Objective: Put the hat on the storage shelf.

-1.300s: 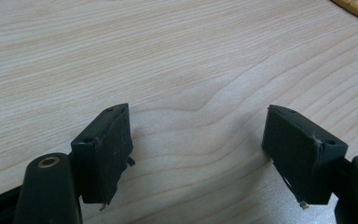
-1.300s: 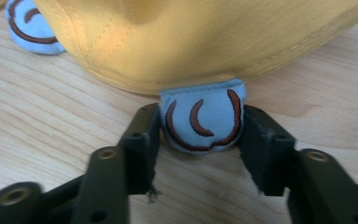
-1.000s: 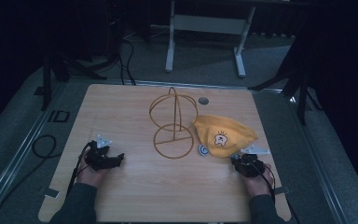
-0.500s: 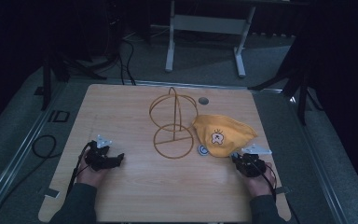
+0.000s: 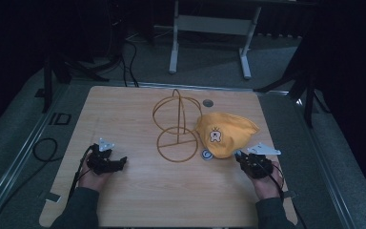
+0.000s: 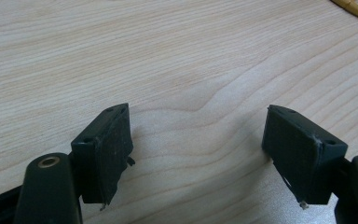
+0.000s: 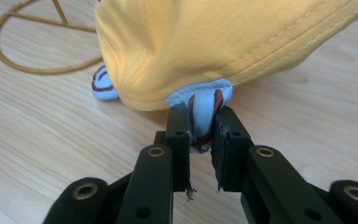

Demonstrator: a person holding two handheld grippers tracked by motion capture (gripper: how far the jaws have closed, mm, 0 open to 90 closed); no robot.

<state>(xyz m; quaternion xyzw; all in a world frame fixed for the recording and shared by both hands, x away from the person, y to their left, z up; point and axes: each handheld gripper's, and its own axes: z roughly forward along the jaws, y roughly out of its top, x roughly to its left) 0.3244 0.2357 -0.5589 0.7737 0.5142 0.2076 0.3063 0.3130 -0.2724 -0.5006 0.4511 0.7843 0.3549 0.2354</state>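
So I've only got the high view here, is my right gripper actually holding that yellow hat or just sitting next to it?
Observer: The right gripper is shut on the pale blue ear flap that sticks out from under the yellow hat's rim; its jaws have just been closing.
Operator: And the left one, anything in it?
Observer: The left gripper is open, with bare wooden table between its pads.
Operator: Is the wire stand close to the right gripper?
Observer: The gold wire stand's base ring lies on the table beyond the hat, apart from the jaws.
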